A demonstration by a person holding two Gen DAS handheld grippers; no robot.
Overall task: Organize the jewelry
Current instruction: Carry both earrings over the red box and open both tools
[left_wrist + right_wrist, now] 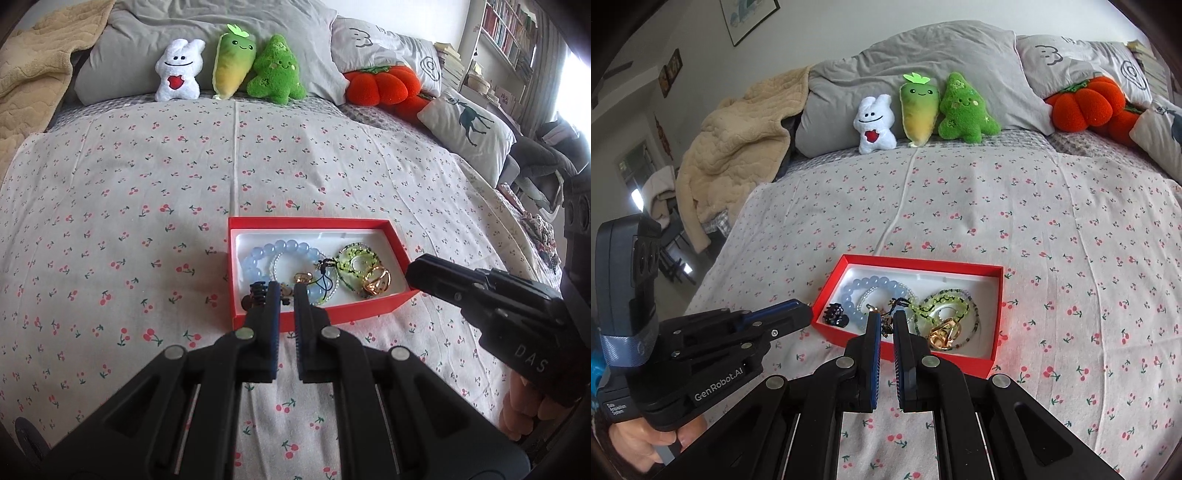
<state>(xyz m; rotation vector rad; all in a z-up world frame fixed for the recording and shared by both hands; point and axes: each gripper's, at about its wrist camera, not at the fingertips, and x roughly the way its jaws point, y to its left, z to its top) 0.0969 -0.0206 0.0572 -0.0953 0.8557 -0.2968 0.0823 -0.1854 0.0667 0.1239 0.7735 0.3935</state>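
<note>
A red box (397, 240) (996, 317) with a white lining lies on the cherry-print bedsheet. In it lie a pale blue bead bracelet (275, 248) (858, 286), a green beaded bracelet (356, 254) (945, 301), a gold ring piece (376, 281) (943, 334) and a small black hair claw (257, 290) (834, 314). My left gripper (287, 291) hovers over the box's near edge, jaws slightly apart and empty. My right gripper (886, 321) is over the box's near edge, jaws slightly apart and empty. Each gripper also shows in the other view: right gripper (410, 275), left gripper (809, 308).
Three plush toys (229, 66) (923, 110) lean on grey pillows at the head of the bed. An orange pumpkin cushion (384, 83) (1086, 103) and a deer pillow (469, 129) lie at the right. A beige blanket (738, 147) hangs at the left.
</note>
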